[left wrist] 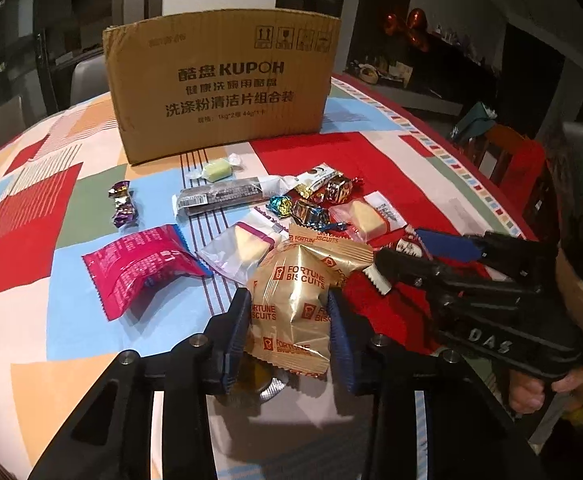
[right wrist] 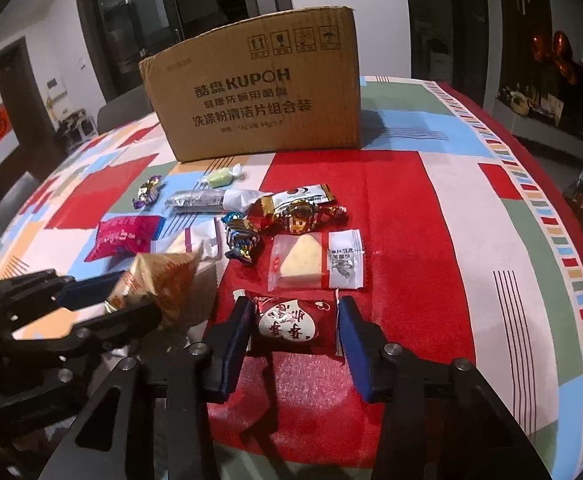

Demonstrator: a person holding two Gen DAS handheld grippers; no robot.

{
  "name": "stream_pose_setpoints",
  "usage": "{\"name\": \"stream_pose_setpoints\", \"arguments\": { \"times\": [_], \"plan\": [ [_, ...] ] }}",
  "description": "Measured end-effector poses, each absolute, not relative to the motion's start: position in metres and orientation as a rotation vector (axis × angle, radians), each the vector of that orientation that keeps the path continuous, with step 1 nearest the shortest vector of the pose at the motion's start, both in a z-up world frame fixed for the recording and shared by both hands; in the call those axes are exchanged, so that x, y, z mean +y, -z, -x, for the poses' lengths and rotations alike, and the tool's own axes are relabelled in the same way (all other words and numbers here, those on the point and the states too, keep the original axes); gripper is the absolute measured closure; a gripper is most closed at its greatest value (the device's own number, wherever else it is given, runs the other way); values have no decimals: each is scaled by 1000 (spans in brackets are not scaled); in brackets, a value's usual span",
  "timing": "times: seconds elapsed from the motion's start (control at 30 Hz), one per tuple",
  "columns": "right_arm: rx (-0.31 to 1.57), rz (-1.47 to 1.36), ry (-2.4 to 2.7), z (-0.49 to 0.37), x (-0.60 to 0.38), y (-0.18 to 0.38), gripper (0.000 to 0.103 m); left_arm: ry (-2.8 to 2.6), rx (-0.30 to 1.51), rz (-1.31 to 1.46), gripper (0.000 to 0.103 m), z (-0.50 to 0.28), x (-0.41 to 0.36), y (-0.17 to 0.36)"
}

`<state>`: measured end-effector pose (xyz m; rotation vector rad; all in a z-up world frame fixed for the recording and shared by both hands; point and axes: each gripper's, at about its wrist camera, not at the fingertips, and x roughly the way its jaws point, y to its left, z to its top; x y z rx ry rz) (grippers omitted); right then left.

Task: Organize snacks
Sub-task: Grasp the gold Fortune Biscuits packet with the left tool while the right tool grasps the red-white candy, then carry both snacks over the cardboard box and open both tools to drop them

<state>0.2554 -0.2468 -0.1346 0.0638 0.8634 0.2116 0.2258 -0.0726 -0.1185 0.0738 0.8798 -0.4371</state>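
Dim rooms with dark doorways lie behind a tabletop (right wrist: 431, 208) covered in a patchwork cloth of red, blue, green and peach blocks. At its far side stands a large cardboard box (left wrist: 221, 80), upright; its inside is hidden from both cameras, so whether any snacks have gone in cannot be told. In front of the box nearly all the snacks lie loose on the cloth: a pink packet (left wrist: 139, 268), a long dark bar (left wrist: 221, 196), two clear-wrapped pale wedges (right wrist: 303, 262), a cluster of foil candies (right wrist: 299, 212), a purple-wrapped candy (left wrist: 123, 204) and a small green sweet (left wrist: 217, 170) nearest the box. Sorting looks barely begun, with the whole spread left to move.

The left gripper (left wrist: 289, 320) has its fingers pressed against both sides of a gold fortune biscuit packet (left wrist: 291, 300), which in the right wrist view looks raised off the cloth. The right gripper (right wrist: 293, 322) has its fingers snug against the ends of a small red heart-print packet (right wrist: 291, 320) near the tabletop's close edge; whether it has left the cloth cannot be told.
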Motion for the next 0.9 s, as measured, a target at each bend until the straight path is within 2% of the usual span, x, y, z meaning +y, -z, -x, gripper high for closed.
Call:
{"name": "stream_pose_setpoints", "arguments": {
  "times": [0.33, 0.9],
  "plan": [
    [853, -92, -196, -243, -249, 121, 59, 411, 836, -40, 65, -211, -65, 95],
    [681, -103, -218, -223, -240, 40, 59, 370, 675, -60, 65, -196, -55, 26]
  ]
}}
